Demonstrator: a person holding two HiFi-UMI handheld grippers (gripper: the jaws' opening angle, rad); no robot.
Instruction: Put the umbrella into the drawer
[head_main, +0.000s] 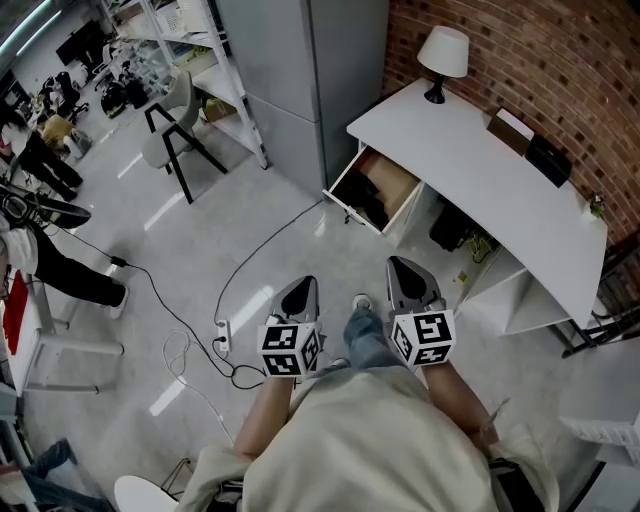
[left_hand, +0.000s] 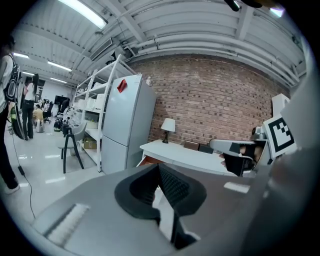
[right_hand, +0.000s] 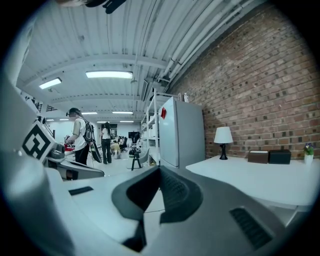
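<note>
Floor (head_main: 190, 235): smooth grey, glossy, with light streaks reflected in it. Wall (head_main: 540, 60) at 1 o'clock: rough red brick, matt. Bench (head_main: 490, 175): smooth white, low sheen. Inside of drawer (head_main: 372, 190) looks like brown wood. Lamp shade (head_main: 444, 48): white, cloth-like. Left gripper (head_main: 303, 290) and right gripper (head_main: 403, 268): matt grey plastic shells, with ribbed dark pads (left_hand: 172, 187).

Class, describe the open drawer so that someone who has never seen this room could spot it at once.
Find the long white desk against the brick wall. Under its end with the white lamp, the drawer is pulled out. Unlike the white shelves beside it, it is wood-brown inside, with something dark in it.
</note>
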